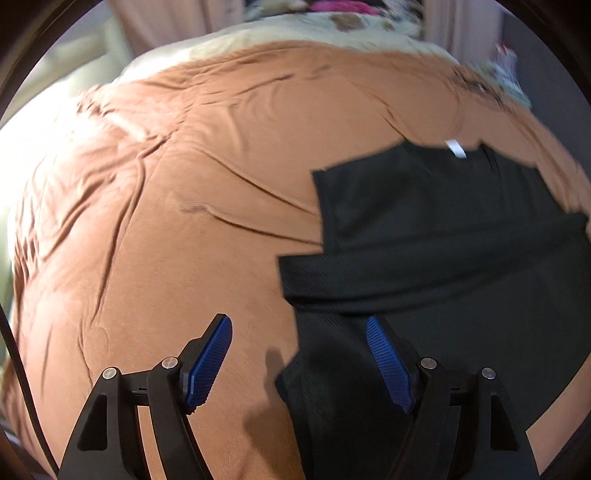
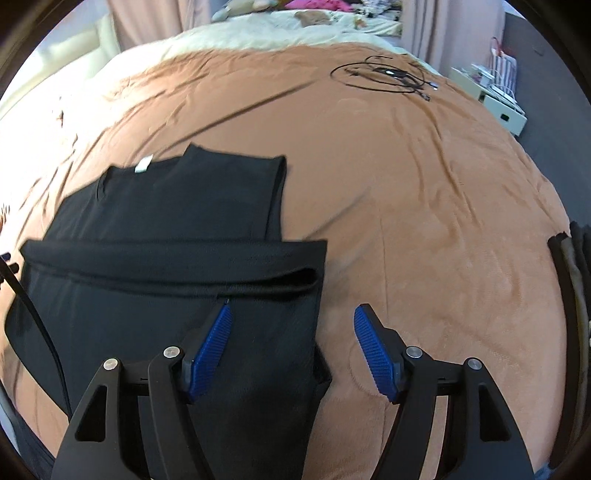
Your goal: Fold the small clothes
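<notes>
Black on rust-brown
Black garment point(image 2: 166, 229) with white tag point(image 2: 143, 164); rust-brown blanket point(image 2: 424, 203); blue pads point(image 2: 210, 354); pink heap point(image 2: 317, 4), upper centre.

Bright daylight floods in from the left and washes the rumpled rust-brown fleece blanket point(image 1: 166, 221) out to white at its left edge, while the left wrist view smears with motion blur, the right stays sharper, and both bulge fisheye-fashion inside dark round vignettes.
</notes>
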Tool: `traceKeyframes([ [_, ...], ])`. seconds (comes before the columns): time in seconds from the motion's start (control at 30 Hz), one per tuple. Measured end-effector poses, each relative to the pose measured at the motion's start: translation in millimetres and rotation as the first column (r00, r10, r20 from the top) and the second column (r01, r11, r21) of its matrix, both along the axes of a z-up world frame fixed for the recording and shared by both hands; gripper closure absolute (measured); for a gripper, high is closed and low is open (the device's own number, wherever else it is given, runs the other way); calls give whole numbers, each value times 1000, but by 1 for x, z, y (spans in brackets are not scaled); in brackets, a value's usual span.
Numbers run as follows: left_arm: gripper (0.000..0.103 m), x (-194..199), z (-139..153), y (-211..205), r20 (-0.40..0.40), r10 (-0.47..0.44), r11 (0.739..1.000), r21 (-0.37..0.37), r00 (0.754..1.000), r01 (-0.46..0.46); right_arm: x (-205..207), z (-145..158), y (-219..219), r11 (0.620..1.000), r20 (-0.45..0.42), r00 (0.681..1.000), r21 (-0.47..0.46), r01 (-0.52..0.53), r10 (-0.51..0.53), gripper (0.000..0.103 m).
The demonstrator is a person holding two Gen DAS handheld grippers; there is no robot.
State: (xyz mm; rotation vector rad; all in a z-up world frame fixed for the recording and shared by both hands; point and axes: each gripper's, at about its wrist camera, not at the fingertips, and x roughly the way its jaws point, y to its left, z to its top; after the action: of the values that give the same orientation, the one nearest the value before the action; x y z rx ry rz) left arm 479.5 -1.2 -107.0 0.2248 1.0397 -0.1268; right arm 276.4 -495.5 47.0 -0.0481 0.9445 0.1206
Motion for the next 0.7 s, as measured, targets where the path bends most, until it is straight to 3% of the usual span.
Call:
traceKeyframes([
  [0.27, 26, 13, -29, -12, -72, -23, 994, 109, 997, 31, 26, -22, 10, 990, -74, 997, -138, 20, -30, 36],
  [0.7, 26, 81, -38, 1, -68, 23, 999, 47, 997, -20, 83, -32, 1, 997, -54, 998, -73, 17, -21, 36],
])
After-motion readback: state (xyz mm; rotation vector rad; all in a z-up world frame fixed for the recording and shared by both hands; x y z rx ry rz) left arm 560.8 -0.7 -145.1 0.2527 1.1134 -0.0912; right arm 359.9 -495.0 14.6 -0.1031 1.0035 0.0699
